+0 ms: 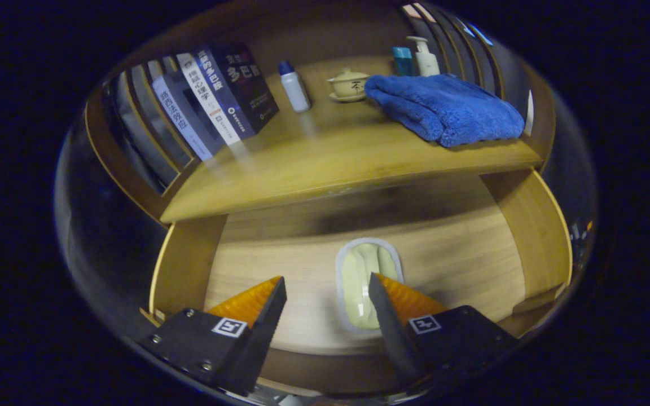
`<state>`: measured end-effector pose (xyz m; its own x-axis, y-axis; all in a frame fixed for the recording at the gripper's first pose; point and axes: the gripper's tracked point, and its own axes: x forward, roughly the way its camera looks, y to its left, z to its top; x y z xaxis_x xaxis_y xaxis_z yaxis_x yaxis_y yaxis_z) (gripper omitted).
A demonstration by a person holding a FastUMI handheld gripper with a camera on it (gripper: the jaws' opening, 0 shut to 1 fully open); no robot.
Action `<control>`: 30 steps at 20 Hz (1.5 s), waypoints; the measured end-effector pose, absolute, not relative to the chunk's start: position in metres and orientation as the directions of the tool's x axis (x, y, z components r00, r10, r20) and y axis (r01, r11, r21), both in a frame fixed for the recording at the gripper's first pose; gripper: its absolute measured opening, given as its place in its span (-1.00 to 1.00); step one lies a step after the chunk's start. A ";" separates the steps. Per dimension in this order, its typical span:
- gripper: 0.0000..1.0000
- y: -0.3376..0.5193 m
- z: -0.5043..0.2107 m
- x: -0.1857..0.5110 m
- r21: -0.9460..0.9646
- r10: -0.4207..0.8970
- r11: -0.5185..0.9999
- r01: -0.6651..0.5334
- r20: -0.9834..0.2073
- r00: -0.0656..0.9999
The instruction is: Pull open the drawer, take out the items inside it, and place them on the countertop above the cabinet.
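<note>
Wooden cabinet, seen from my remote seat: its countertop (325,163) runs across above an open drawer (449,242), and everything else sits in relation to that drawer. On the drawer's floor lies one pale green packet (361,276) with a clear sealed border, the only item I can see inside. My gripper (326,294) hangs over the drawer's front edge with its fingers spread wide and nothing held; the packet lies mostly just ahead of the right finger (398,301), which covers its near right side, not squarely between the two.

Above the drawer, the countertop carries a row of books (212,98) at the left end, a small white bottle (294,85) with a blue cap, a lidded cup on a saucer (348,84), a folded blue towel (446,107) at the right end, and a pump bottle (425,56) beside a blue container (402,60) behind it.

By my reading the pull is done; lifting the packet out and setting it on the countertop is left.

Book spines carry Chinese titles, too blurred for me to read with confidence. Each finger bears a square black-and-white marker.
</note>
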<state>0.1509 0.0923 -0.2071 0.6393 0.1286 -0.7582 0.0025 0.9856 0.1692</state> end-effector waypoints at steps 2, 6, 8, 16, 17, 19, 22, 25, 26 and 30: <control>0.70 0.089 -0.209 0.143 0.137 0.102 0.990 0.010 -0.780 0.618; 0.67 0.084 -0.215 0.125 0.125 0.087 0.992 0.029 -0.823 0.561; 0.57 0.083 -0.216 0.121 0.125 0.097 0.992 0.014 -0.831 0.547; 0.57 0.083 -0.215 0.122 0.214 0.169 0.976 0.025 -0.831 0.530; 0.57 0.083 -0.216 0.121 0.216 0.175 0.976 0.018 -0.834 0.523; 0.57 0.083 -0.216 0.117 0.227 0.195 0.974 0.000 -0.840 0.507; 0.57 0.081 -0.216 0.115 0.256 0.227 0.966 -0.009 -0.836 0.499; 0.62 0.079 -0.211 0.125 0.282 0.248 0.959 -0.016 -0.815 0.524; 0.66 0.077 -0.214 0.127 0.274 0.240 0.962 -0.014 -0.815 0.528; 0.67 0.068 -0.209 0.125 0.209 0.186 0.978 -0.021 -0.818 0.545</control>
<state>0.1248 0.0684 -0.2092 0.5445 0.1860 -0.8179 -0.0206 0.9778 0.2086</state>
